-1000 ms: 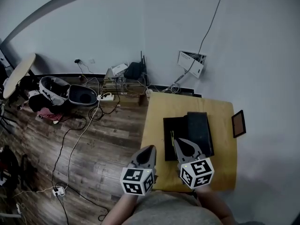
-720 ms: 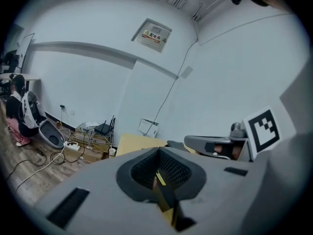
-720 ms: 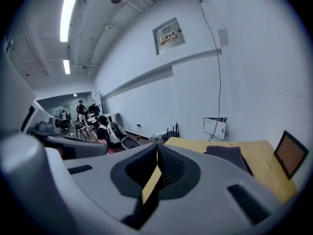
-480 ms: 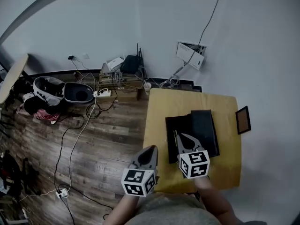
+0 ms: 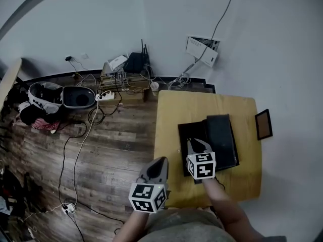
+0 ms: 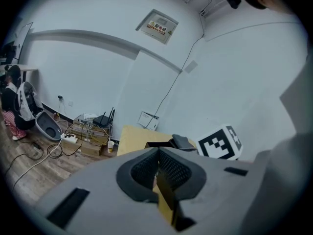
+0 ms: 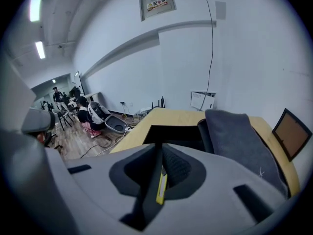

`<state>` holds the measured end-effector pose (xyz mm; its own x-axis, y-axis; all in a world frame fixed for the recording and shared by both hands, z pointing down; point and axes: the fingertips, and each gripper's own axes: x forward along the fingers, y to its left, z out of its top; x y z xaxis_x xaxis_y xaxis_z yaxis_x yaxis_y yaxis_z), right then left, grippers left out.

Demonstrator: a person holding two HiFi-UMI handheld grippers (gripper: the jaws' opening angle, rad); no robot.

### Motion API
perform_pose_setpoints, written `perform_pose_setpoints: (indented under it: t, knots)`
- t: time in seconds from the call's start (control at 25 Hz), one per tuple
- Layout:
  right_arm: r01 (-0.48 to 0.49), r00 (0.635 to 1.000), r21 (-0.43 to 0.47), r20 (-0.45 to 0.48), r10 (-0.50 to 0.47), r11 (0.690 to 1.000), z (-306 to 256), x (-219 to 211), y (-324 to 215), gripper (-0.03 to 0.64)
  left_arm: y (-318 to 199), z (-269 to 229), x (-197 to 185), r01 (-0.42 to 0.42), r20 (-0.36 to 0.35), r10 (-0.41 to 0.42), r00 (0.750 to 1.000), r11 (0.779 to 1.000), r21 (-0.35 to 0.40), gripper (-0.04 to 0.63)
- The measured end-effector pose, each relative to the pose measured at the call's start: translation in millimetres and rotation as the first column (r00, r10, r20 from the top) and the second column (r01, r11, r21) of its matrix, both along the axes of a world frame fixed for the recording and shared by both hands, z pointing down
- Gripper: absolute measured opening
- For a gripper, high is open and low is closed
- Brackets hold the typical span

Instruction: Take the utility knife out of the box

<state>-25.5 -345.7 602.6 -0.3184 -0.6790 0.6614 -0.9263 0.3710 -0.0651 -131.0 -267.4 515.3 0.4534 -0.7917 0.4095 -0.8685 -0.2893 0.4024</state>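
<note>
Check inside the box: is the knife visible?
In the right gripper view a thin yellow strip, likely the knife, shows in the box behind the shut right gripper. In the head view that gripper covers it.

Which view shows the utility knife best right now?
Right gripper view: the yellow utility knife shows through the gap below its shut jaws. Head view: not discernible beside the right gripper. Left gripper view: not visible.

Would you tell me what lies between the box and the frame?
Only bare table lies between the box and the frame, as the head view shows.
</note>
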Motion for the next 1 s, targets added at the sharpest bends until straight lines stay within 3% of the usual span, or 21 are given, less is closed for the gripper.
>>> perform_pose_setpoints:
  t: [0.04, 0.12, 0.56, 1.0]
  knots:
    - [-0.007, 1.000, -0.018, -0.008, 0.007, 1.000, 7.6, 0.9, -1.9, 0.008, -0.2, 2.4, -0.5, -0.001, -0.001, 0.001, 1.000, 1.000, -0.004, 0.005]
    - [-0.024, 1.000, -0.061, -0.019, 0.023, 0.998, 23.6, 2.5, -4.1, 0.106, -0.4, 7.2, -2.2, -0.002, -0.003, 0.002, 1.000, 1.000, -0.013, 0.004]
    - [-0.081, 0.995, -0.201, -0.074, 0.068, 0.976, 73.1, 11.0, -8.6, 0.106, -2.6, 18.5, -8.0, -0.003, -0.007, 0.002, 1.000, 0.999, -0.036, 0.004]
    - [-0.095, 0.987, -0.204, -0.148, 0.065, 0.974, 74.7, 18.0, -10.5, 0.053, -0.4, 18.1, -11.3, 0.007, -0.020, -0.008, 1.000, 0.999, -0.038, 0.004]
